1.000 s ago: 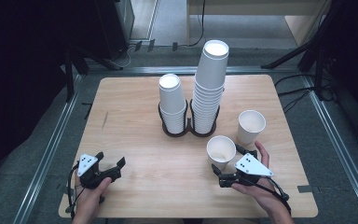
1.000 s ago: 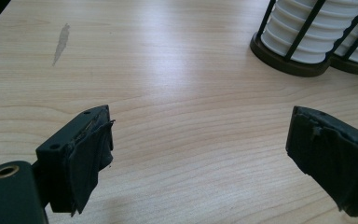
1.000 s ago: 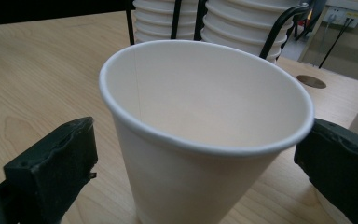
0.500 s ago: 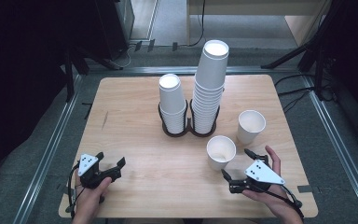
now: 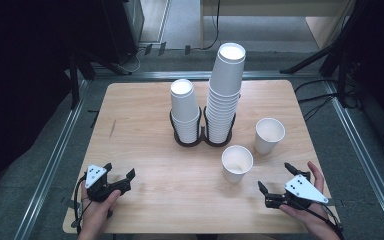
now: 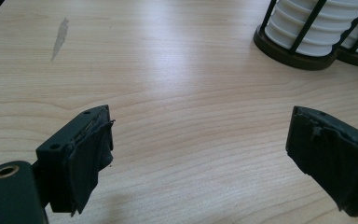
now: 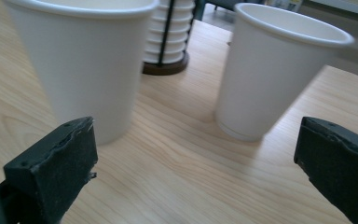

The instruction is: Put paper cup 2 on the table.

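Right gripper (image 5: 275,176) pulled back from nearer paper cup (image 5: 237,163) toward lower right, jaws spread, gripping nothing. Left gripper (image 5: 118,174) lower left, spread too. Both loose cups empty, farther cup (image 5: 269,135) right of centre; holder (image 5: 201,139) packed with cup stacks.

Both grippers black-bodied: left gripper (image 5: 117,179), right gripper (image 5: 276,176). Grey three-cornered plate with dark dots mounted atop each. Worn black pads (image 6: 91,154) fitted. Black cables trailed.
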Tool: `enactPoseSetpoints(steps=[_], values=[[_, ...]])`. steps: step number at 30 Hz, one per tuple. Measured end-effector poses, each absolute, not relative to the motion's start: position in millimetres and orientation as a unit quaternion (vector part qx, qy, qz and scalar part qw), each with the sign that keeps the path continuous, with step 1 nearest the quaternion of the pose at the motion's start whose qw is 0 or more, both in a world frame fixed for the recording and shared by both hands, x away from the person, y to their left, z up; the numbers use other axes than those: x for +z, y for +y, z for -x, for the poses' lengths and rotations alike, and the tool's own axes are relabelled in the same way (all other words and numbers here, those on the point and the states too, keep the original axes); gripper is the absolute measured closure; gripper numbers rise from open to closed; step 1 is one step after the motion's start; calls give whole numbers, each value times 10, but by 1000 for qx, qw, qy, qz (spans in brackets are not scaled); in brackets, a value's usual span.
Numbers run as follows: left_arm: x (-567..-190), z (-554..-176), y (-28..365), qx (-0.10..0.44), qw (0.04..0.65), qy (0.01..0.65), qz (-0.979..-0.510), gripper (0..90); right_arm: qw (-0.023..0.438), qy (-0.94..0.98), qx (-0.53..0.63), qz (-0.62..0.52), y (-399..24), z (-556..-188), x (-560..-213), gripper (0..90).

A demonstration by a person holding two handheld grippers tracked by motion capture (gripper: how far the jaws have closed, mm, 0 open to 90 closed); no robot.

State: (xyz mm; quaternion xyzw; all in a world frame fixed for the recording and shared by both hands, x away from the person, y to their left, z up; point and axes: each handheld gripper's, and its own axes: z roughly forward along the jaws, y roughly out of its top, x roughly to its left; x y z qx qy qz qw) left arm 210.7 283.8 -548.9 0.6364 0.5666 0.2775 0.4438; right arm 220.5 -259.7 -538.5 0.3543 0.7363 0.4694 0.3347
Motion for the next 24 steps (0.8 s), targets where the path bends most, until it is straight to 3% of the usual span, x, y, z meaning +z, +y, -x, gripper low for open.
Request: enactPoseSetpoints(steps=[24], values=[[-5502,-2118,2883,281,438,573,-632,72,382,667,428,-476,-3242,-2329,-5472,0]])
